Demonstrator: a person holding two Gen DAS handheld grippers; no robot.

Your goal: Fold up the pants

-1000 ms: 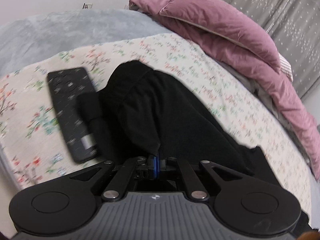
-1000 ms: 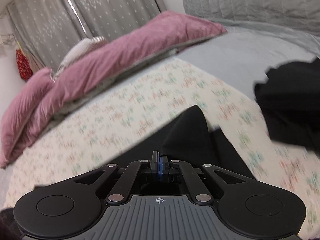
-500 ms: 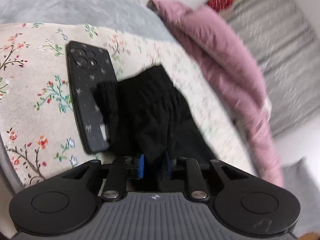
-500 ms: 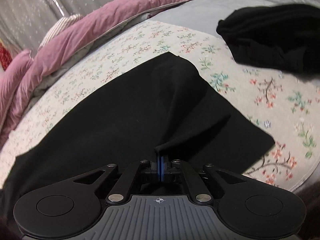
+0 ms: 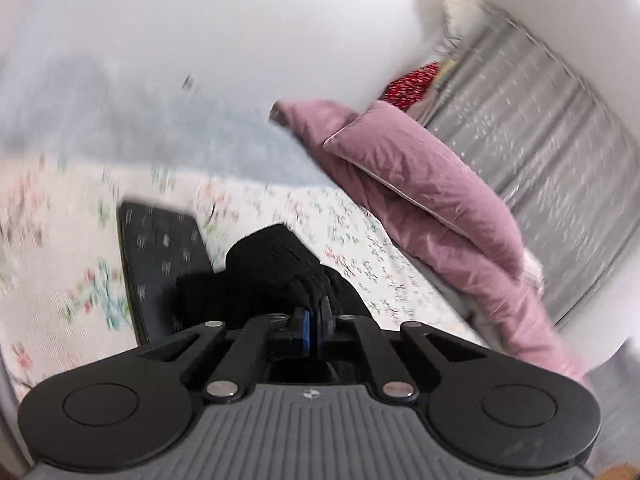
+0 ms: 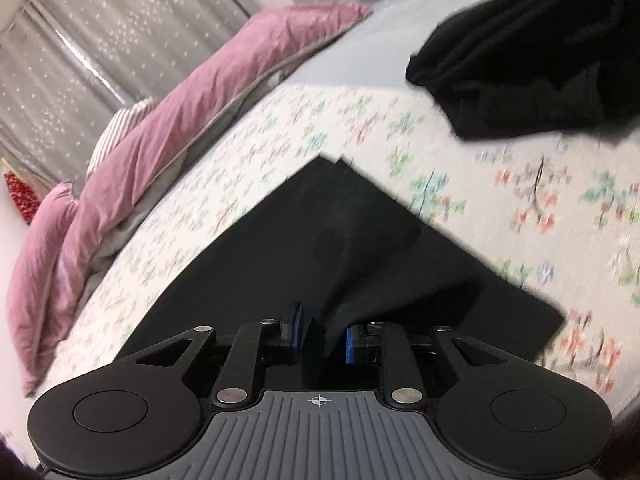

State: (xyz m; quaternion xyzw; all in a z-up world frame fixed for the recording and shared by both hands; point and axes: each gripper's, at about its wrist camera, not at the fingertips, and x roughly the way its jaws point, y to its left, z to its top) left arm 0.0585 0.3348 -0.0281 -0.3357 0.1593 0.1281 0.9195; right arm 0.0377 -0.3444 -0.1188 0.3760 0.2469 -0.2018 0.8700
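Note:
The black pants (image 6: 340,240) lie on the floral bedsheet (image 6: 280,136), their lower part flat with a square corner. My right gripper (image 6: 322,338) is open, with a raised fold of the fabric standing between its blue pads (image 6: 349,344). My left gripper (image 5: 315,326) is shut on a bunched end of the pants (image 5: 276,272), held a little above the sheet (image 5: 360,248). In the left wrist view the rest of the pants is hidden below the gripper body.
A dark phone (image 5: 160,256) lies on the sheet left of the bunched fabric. A second black garment (image 6: 532,52) is heaped at the far right. Pink pillows (image 6: 160,128) and a grey curtain (image 6: 100,32) line the far side.
My right gripper has opened and let the fold go slack. My left gripper has closed tighter on the bunched end and tilted up, so more wall shows.

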